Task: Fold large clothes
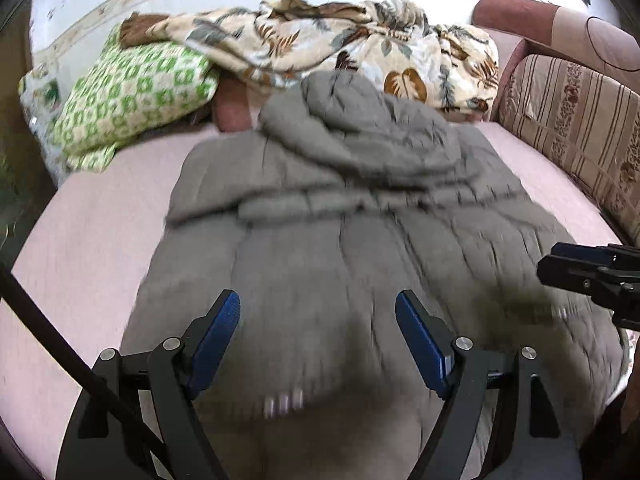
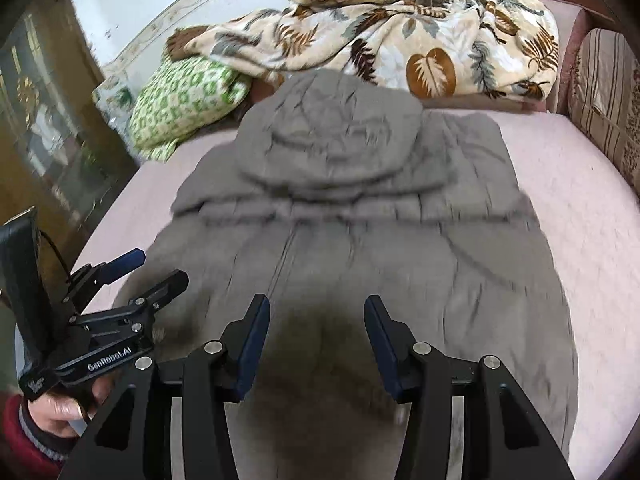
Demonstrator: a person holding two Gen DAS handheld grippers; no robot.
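Pink bed — grey hooded coat, spread flat

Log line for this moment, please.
left gripper: open, empty | right gripper: open, empty | grey hooded coat: spread on pink bed, hood away, unfolded

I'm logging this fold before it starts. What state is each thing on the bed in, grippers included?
Grey hooded coat: spread flat on the bed, hood at the far end, not yet folded.
Left gripper: open, above the coat's near hem, holding nothing.
Right gripper: open, above the hem, holding nothing.
Leaf-print blanket: crumpled in a heap.
Green patterned pillow: lying partly under the blanket.
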